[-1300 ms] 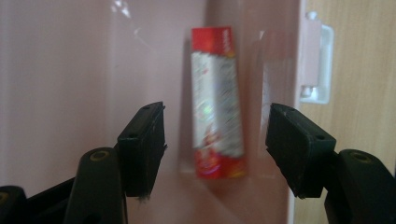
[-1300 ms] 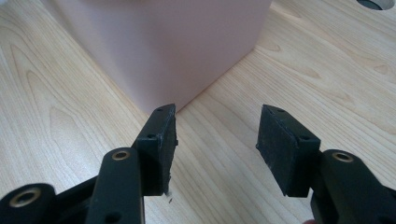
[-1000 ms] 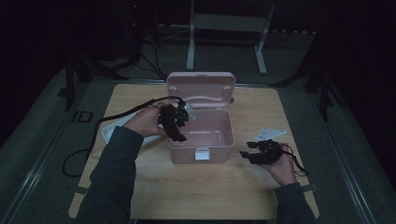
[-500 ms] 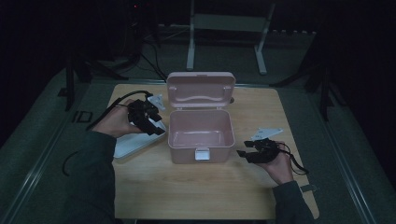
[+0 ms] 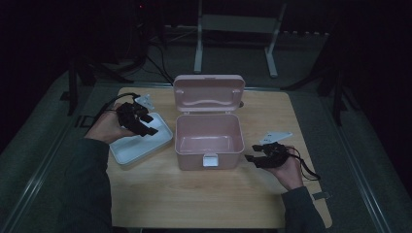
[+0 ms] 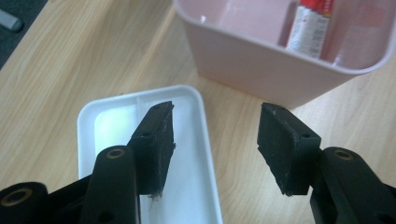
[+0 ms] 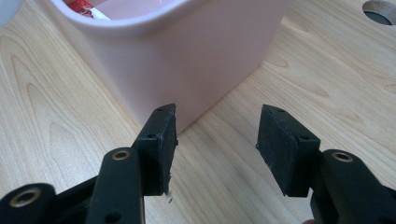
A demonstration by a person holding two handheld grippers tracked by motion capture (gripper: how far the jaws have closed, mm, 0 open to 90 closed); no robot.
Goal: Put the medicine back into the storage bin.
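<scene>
A pink box (image 5: 194,160) stands open mid-table with its lid (image 5: 209,92) tipped up behind it. Inside it, against a wall, a red and white tube (image 6: 310,23) stands upright. To its left lies a white tray (image 5: 131,150), bare where it shows. My left gripper (image 5: 148,127) hovers over the tray (image 6: 196,186), open; its jaws have just been closing a little, with nothing between them. My right gripper (image 5: 250,153) is held low, just right of the box's front corner (image 7: 196,56), open and apart from it, nothing between its pads.
The wooden table (image 5: 209,204) has bare room in front of the box. A cable hole (image 7: 380,11) is cut in the tabletop. A metal stand (image 5: 199,43) rises behind the table. Dark floor surrounds it.
My left gripper has moved left, from beside the box's left rim to above the white tray. The right gripper has stayed in place.
</scene>
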